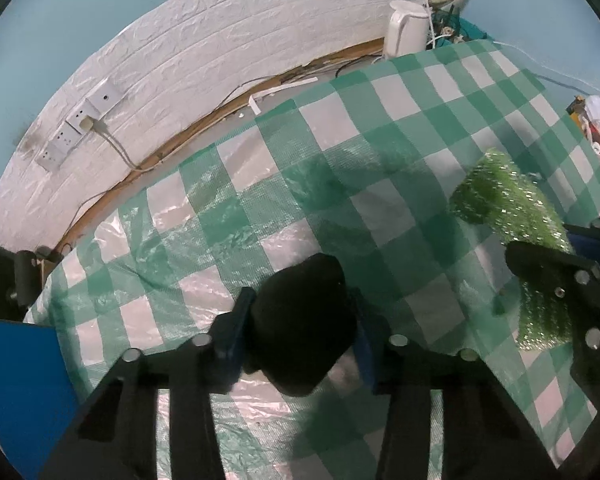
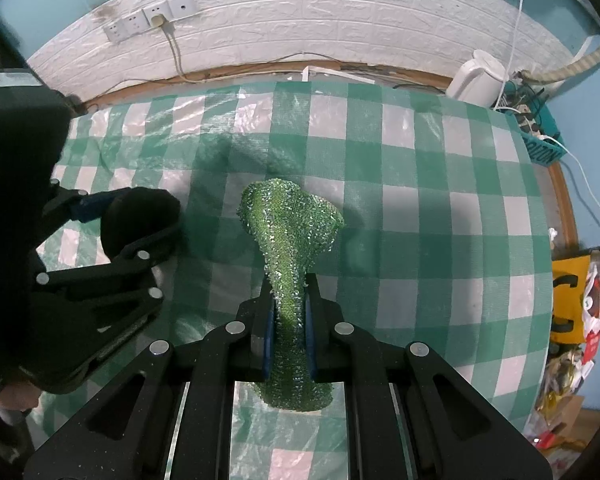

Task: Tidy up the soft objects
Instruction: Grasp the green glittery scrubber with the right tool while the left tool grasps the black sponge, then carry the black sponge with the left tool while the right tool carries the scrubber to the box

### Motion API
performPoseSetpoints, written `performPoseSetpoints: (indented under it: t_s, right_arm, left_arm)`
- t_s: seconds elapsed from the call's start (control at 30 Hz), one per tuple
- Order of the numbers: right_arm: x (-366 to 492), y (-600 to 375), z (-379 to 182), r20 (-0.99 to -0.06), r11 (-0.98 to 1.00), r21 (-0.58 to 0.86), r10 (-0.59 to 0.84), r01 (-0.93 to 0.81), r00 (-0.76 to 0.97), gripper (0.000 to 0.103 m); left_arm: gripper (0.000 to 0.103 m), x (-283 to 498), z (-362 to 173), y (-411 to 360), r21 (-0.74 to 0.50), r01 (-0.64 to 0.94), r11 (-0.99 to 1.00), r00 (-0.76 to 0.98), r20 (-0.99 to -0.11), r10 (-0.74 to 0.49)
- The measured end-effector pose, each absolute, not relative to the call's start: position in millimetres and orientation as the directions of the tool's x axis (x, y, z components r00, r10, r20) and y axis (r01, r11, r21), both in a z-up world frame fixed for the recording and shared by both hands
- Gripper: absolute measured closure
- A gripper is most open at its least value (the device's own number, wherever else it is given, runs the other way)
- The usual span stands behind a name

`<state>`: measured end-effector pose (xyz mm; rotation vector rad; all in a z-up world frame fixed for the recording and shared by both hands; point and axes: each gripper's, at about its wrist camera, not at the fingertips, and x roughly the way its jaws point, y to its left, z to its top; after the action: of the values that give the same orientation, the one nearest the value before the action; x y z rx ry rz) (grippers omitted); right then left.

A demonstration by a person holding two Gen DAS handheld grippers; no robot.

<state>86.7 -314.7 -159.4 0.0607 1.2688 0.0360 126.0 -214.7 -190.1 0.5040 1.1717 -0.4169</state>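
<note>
Both hands are loaded over the table (image 2: 440, 184) here. The left hand-held gripper (image 1: 300, 320) is clamped on a black sponge (image 1: 304, 320), its blue pads (image 1: 236, 320) pressing in from either side, and the dark lump bulges out ahead of the fingertips. From the right wrist view that same left hand-held gripper (image 2: 140, 224) sits over the table's left side, the black sponge (image 2: 140, 216) held clear above the checked cloth (image 2: 440, 184). Now the right hand-held gripper (image 2: 290, 312): it is squeezed tight on a green scourer (image 2: 292, 232), glittery and soft, pinched thin between the blue pads (image 2: 267, 340) and flaring out wide beyond the tips, with another bulge spilling back behind the jaws. The scourer hangs above the middle of the table, its shadow falling on the cloth further back. In the left wrist view the green scourer (image 1: 508, 208) shows at the right, gripped by the right hand-held gripper (image 1: 540, 276), near the table's right edge. The two grippers are side by side, apart, not touching. At the table's far right corner stands a white kettle (image 2: 476, 80), just beside a tangle of cables and a teal basket (image 2: 540, 148). On the brick-pattern wall (image 2: 300, 12) behind, a row of sockets (image 2: 152, 20) has one plug in, its cord trailing down to the table's far edge. Off the right edge lies a heap of packaging (image 2: 580, 300).
</note>
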Motion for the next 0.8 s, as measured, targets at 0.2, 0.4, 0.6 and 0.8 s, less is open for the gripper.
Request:
performPoseSetpoints:
  t_s: [0.2,0.4,0.6,0.8]
  right_arm:
    - [85.0,-309.4,-153.8,-0.951,0.998,0.065,0.064,-0.007,0.302,0.093]
    - [79.7,-296.7,-141.8,-0.944,0.997,0.070,0.078,-0.037,0.320,0.093]
    - [71.9,-282.0,-132.4,-0.940,0.995,0.078,0.096,-0.068,0.328,0.093]
    - [63.6,-266.3,-118.6,-0.932,0.991,0.082,0.115,-0.110,0.344,0.093]
  left_arm:
    - [0.064,118.1,-180.5,-207.6,0.171,0.553,0.815,0.358,-0.933,-0.048]
    - [0.064,108.0,-164.0,-193.7,0.189,0.541,0.820,0.375,-0.926,-0.034]
    - [0.064,92.7,-148.0,-178.1,0.200,0.518,0.832,0.379,-0.925,-0.014]
    - [0.064,74.1,-129.6,-160.2,0.211,0.504,0.838,0.399,-0.917,-0.009]
